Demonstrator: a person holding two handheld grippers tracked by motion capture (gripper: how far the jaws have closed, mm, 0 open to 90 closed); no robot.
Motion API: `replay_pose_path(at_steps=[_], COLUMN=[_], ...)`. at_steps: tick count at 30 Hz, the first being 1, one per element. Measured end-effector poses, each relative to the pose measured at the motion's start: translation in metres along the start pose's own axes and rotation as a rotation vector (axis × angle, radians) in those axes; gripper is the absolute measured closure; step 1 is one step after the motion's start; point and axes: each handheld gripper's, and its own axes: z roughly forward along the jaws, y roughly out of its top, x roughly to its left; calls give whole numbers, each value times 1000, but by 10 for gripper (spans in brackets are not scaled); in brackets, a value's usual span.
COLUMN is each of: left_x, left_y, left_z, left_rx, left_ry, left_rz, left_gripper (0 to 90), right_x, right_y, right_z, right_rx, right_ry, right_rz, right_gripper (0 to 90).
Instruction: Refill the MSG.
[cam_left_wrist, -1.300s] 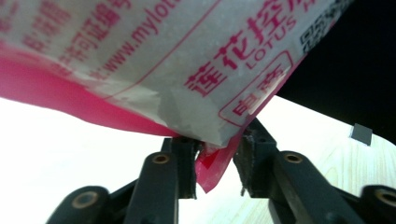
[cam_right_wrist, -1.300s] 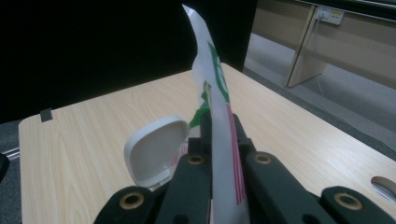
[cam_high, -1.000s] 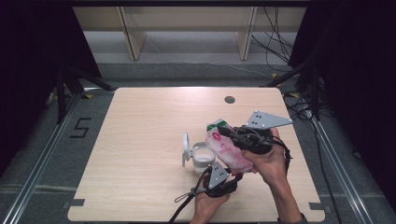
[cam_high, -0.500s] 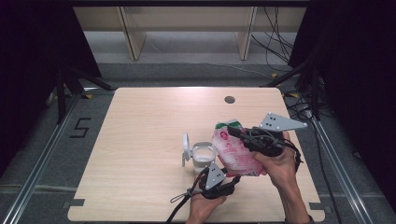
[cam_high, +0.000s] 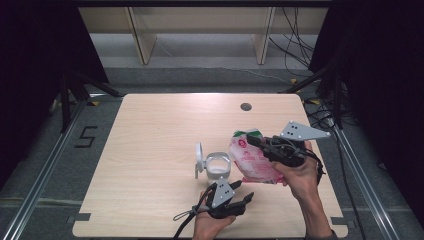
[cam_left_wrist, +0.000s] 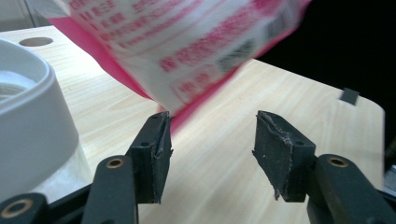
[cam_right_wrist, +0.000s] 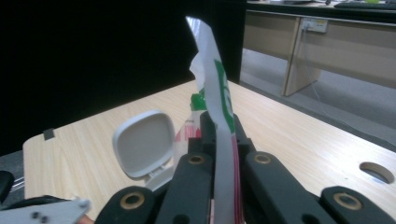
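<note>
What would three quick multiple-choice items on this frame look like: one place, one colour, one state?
1. Where is the white container?
A. left of the bag
B. on the floor
C. beside the table's hole

2. The bag is mainly:
A. blue
B. pink and white
C. black

3. The right gripper is:
A. open over the table
B. shut on the bag
C. shut on the lid

A: high view shows it left of the bag.
B: pink and white print.
B: its jaws pinch the bag's top edge.

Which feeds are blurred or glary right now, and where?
Left gripper view: the pink bag is smeared and its print unreadable, jaws sharp. Right gripper view: bag edge crisp, background dark at left. High view: bright glare on the table's far edge, surroundings black.
</note>
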Motion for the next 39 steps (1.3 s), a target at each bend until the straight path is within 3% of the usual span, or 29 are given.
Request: replay_pose_path(at_steps=[1, 2, 6, 8, 10, 13, 14, 16, 17, 19, 20, 21, 22, 23, 25, 27, 28, 30, 31, 33, 34, 35, 36, 38, 39], left_x=[1, 0, 4, 6, 9, 11, 14, 16, 15, 17, 17, 19, 20, 20, 22, 23, 26, 26, 26, 28, 27, 28, 28, 26, 28], left_y=[0, -1, -3, -4, -5, -7, -8, -9, -10, -12, -12, -13, -14, -15, -15, -14, -13, -14, -13, -13, -13, -14, -14, -15, -13], left_z=[-3, -5, -12, -14, -15, -20, -21, -24, -27, -29, -31, -31, -32, -33, -34, -36, -38, -39, -40, -41, -40, -40, -39, -39, -41], left_rx=[7, 5, 17, 8, 13, 23, 10, 8, 20, 10, 18, 16, 15, 14, 8, 6, 13, -3, 3, 15, 8, 10, 5, 2, 17], left_ry=[2, 4, 4, 15, 14, 31, 20, 30, 46, 40, 49, 49, 53, 60, 60, 64, 63, 63, 72, 65, 58, 55, 56, 58, 56], left_rz=[24, -2, 25, -4, 22, 7, 24, 19, -6, 3, -4, 19, 13, -15, -10, -14, 4, -32, -23, 2, -9, 3, -1, -25, 5], left_gripper=[453, 454, 455, 455, 455, 453, 451, 440, 436, 434, 432, 431, 429, 429, 430, 430, 430, 429, 429, 427, 426, 424, 423, 424, 424], right_x=[-1, -4, -8, -11, -11, -14, -17, -17, -18, -19, -21, -21, -24, -24, -28, -30, -33, -32, -34, -33, -34, -33, -36, -36, -37], right_y=[-1, -2, -8, -10, -12, -15, -16, -18, -19, -22, -23, -25, -27, -29, -34, -38, -38, -39, -40, -41, -41, -42, -43, -43, -44], right_z=[0, 0, 0, 1, 0, 1, 1, 1, 1, 1, 2, 1, 1, 1, 0, -3, -4, -9, -10, -14, -15, -16, -17, -21, -23], right_rx=[-4, -6, 12, 16, 30, 18, 18, 21, 19, 27, 23, 28, 22, 31, 33, 38, 25, 45, 33, 47, 43, 47, 42, 57, 62], right_ry=[5, -11, -18, -15, -32, -21, -32, -30, -34, -34, -39, -47, -43, -41, -52, -56, -54, -81, -74, -87, -97, -110, -109, -126, -142], right_rz=[20, -7, 40, 35, 53, 62, 48, 63, 51, 66, 49, 68, 48, 58, 57, 88, 63, 90, 76, 99, 79, 93, 64, 79, 75], right_gripper=[900, 900, 900, 900, 900, 900, 900, 900, 900, 900, 900, 900, 900, 900, 900, 900, 900, 900, 900, 900, 900, 900, 900, 900, 900])
